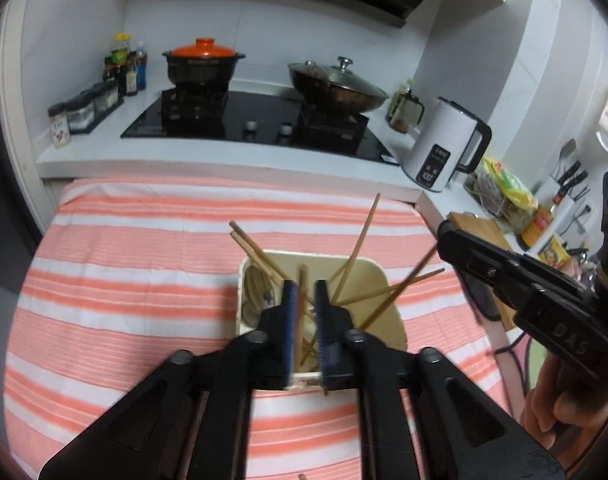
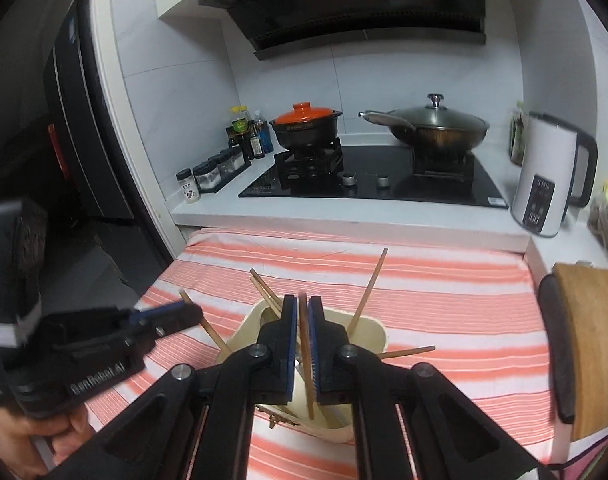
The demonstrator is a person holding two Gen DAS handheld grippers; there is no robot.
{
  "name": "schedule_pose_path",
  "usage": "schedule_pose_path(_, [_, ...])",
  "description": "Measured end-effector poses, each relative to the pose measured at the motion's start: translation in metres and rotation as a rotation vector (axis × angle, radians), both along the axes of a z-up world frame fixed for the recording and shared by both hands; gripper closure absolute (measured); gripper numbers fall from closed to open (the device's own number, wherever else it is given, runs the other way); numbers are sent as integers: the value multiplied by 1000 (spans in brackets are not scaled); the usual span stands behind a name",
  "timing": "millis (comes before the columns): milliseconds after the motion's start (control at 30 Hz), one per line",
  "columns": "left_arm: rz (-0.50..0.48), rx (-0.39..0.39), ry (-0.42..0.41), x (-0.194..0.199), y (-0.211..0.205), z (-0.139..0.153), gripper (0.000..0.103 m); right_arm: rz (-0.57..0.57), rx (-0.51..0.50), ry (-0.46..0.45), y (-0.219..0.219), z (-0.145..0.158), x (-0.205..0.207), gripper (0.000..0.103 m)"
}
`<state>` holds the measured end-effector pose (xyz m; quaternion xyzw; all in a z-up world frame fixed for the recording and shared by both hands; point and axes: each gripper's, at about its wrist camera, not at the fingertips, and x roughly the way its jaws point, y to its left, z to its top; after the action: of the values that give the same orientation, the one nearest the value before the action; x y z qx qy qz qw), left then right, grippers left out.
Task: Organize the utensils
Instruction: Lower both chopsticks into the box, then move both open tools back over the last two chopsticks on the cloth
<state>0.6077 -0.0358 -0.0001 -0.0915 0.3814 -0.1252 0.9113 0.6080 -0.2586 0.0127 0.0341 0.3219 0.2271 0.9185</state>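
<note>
Left wrist view: the left gripper (image 1: 304,300) hangs directly over the cream utensil holder (image 1: 367,268), jaws parted a little, with one chopstick (image 1: 302,312) standing in the gap; the pads do not appear to press on it, so it reads as released or nearly so. The right gripper (image 2: 300,332) stands in the same state above the holder (image 2: 377,334): narrow gap, a second chopstick (image 2: 304,344) upright between the pads, contact not confirmed. Holder contents: several chopsticks fanned outward past both gripper tips, and, left of the left gripper's jaws, a metal spoon (image 1: 258,288) lying against the inner wall. The holder sits on the striped cloth (image 1: 124,280) just ahead of and below both tools. Progress judgement: most utensils appear already deposited; the two chopsticks between the jaws are the last visible items to drop. No loose utensil is clearly visible on the cloth.
</note>
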Motion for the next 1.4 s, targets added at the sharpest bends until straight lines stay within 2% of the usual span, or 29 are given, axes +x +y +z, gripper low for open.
schedule_pose_path(33, [6,-13,2,-3,2,0,48,-5,19,0,-3,1,-1,77])
schedule_pose_path(67, [15,-23,-10,-7,5,3,32,-12,29,-14,-4,3,-3,56])
schedule_pose_path(100, [22,-23,-27,-12,9,6,28,-16,38,-35,-7,4,-8,45])
schedule_pose_path(233, [25,13,-64,-43,24,17,14,-27,17,-134,-19,19,-41,41])
schedule_pose_path(333, [30,87,-71,-76,32,15,13,-29,-14,-209,-28,27,-74,37])
schedule_pose_path(400, [14,131,-58,-102,34,5,12,-35,-30,-226,-36,29,-95,29])
schedule_pose_path(467, [-12,159,-44,-133,35,-12,8,-31,-52,-236,-43,23,-121,26])
schedule_pose_path(533, [-16,180,-30,-163,34,-29,3,-14,-82,-239,-49,10,-150,26])
schedule_pose_path(633, [22,215,-19,-212,31,-59,3,15,-129,-238,-57,-18,-196,25])
schedule_pose_path(800, [141,186,-36,-274,35,-101,2,-6,-181,-180,-71,-82,-269,23])
schedule_pose_path(900, [201,162,-8,-290,39,-125,2,-22,-171,-99,-80,-126,-304,23])
schedule_pose_path(1000, [198,138,24,-298,35,-145,2,-44,-163,-58,-84,-159,-330,23])
schedule_pose_path(1100, [179,147,25,-308,24,-155,3,-49,-186,-49,-80,-183,-350,23])
schedule_pose_path(1167, [142,159,51,-309,16,-162,2,-36,-197,-37,-75,-194,-359,23])
schedule_pose_path(1267, [111,224,92,-308,8,-172,2,-24,-200,-30,-70,-202,-363,23])
schedule_pose_path(1400, [118,196,112,-308,12,-179,2,-19,-217,-54,-67,-200,-366,23])
